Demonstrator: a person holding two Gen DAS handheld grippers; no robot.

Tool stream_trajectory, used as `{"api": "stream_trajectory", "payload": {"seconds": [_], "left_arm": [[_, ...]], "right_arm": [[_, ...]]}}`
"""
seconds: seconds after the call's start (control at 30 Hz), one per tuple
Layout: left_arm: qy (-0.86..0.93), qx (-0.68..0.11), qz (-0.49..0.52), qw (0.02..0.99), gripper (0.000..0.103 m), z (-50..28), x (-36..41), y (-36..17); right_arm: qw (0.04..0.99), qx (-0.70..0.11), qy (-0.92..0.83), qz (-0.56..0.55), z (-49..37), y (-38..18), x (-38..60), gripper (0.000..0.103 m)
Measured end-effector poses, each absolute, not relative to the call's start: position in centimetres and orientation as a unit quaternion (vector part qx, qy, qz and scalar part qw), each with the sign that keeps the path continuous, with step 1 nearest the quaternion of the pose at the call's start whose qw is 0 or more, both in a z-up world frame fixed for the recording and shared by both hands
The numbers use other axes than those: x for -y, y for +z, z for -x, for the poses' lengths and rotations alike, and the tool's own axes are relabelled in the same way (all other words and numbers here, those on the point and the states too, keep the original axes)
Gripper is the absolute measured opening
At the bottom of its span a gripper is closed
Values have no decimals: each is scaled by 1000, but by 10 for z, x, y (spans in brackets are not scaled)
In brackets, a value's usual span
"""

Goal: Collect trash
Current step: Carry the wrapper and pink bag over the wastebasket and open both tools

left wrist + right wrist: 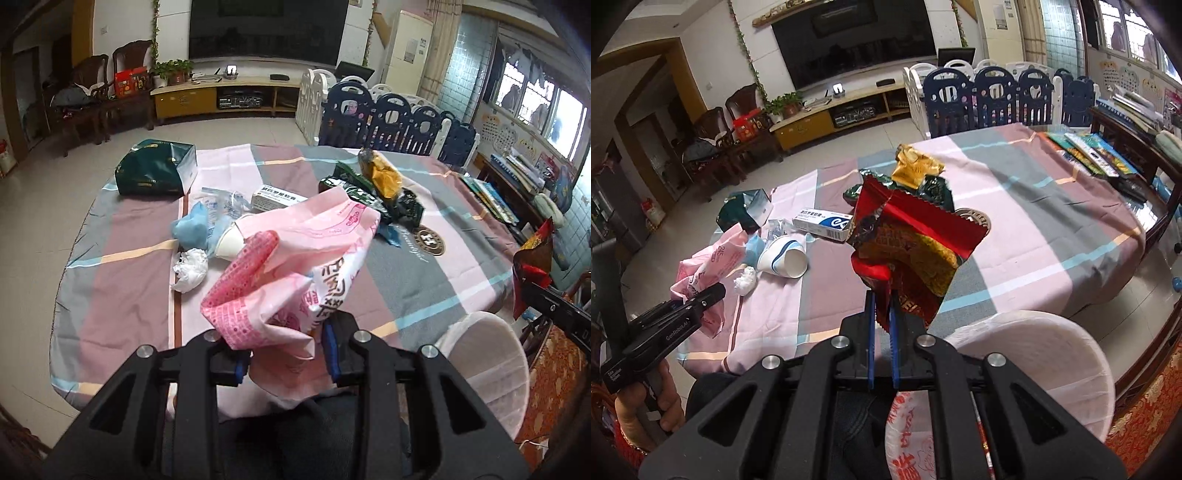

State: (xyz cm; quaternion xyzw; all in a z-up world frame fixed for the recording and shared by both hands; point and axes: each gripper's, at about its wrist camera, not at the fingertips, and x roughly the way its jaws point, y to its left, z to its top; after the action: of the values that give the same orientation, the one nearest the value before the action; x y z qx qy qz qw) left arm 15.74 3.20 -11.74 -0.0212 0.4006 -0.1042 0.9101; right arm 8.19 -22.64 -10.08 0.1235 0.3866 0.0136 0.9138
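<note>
The left claw (284,350) grips a crumpled pink plastic bag (295,266), the bag's bunched edge pinched between its blue-lined fingers and the rest billowing up over the bench (424,273). The right claw (882,314) is closed narrow on a red and yellow snack wrapper (908,247), held upright above the checked cloth that covers the bench.

More trash lies on the cloth beyond. A white paper cup (785,256) rests on its side, its mouth facing the near edge, with a wad of white tissue (190,269) just beside it and a crumpled blue piece (192,227) next to that. A white and blue medicine box (822,223) lies flat near the middle. Behind it sit dark green wrappers (364,192) with a yellow wrapper (384,175) on top. A dark green box (155,168) stands well apart at the far left corner.

Just off the near right edge of the bench stands a white bin (1045,354) lined with a thin bag.
</note>
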Motion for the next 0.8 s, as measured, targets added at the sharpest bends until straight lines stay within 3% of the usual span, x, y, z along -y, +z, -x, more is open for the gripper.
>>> {"api": "stream_trajectory", "payload": {"seconds": [0.2,0.4,0.43,0.53,0.73,0.8], "left_arm": [[-153,-399,26,904,32,-123,-14,-103],[-231,-419,5,878,32,-98,39,-106],[-249,-425,2,870,32,-94,50,-109],[-297,-442,-13,847,32,-80,81,-118],[-386,-466,-44,795,33,-56,137,-139],[-424,-473,-57,770,39,-46,156,-148]], "right_arm": [[909,-402,-6,-107,-30,-98,251,8],[856,-498,-47,-129,6,-157,286,9],[844,-515,-53,-140,9,-166,292,19],[827,-514,-80,-214,18,-173,322,67],[848,-425,-149,-279,39,-137,370,70],[853,-408,-164,-281,44,-130,377,71]]}}
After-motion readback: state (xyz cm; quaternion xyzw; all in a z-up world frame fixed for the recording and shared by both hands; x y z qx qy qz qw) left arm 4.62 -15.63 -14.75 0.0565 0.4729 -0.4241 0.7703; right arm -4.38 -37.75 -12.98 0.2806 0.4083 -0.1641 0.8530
